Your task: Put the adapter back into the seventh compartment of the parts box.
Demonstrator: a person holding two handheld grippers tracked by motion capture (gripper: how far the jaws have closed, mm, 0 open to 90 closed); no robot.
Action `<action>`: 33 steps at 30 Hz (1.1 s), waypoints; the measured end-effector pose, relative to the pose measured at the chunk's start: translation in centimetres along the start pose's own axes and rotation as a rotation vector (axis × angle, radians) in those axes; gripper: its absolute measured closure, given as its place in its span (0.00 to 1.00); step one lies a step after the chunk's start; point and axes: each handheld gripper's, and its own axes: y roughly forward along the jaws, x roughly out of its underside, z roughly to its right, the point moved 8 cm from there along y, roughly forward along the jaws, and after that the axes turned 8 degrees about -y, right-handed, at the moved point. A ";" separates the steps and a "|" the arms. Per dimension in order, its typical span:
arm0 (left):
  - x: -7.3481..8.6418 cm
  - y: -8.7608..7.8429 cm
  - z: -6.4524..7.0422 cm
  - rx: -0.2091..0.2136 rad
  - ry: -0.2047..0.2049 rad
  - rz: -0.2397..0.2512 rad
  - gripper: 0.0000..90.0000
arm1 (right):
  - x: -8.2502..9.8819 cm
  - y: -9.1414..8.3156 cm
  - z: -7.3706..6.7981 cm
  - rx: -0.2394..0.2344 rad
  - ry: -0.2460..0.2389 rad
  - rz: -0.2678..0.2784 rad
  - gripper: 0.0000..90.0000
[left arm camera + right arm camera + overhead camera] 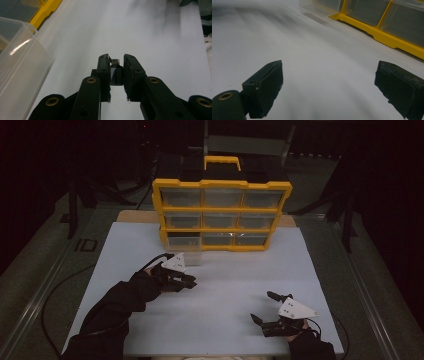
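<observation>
From the high view, the left gripper (186, 281) is hovering over the white table (225, 270) just in front of the clear drawer (185, 251) jutting from the yellow organizer (221, 212), while the right gripper (264, 307) is sitting well apart near the table's near edge. The left gripper view is revealing a small dark part (116, 73) with a metal tip, which its jaws are pinching above the table, the drawer just beside it. In the right gripper view the jaws are standing spread wide with only table between them; no lettering is legible.
</observation>
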 end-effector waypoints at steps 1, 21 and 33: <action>-0.1 -0.1 -0.1 -0.002 0.005 -0.003 0.85 | 0.0 0.0 0.0 0.000 0.000 0.000 0.09; -2.8 -2.8 -1.6 -0.041 -0.005 0.058 0.85 | 0.0 0.0 0.0 0.001 -0.001 0.000 0.09; -4.0 -3.7 -2.8 -0.079 -0.028 0.084 0.85 | 0.0 0.0 0.0 0.000 -0.002 -0.001 0.09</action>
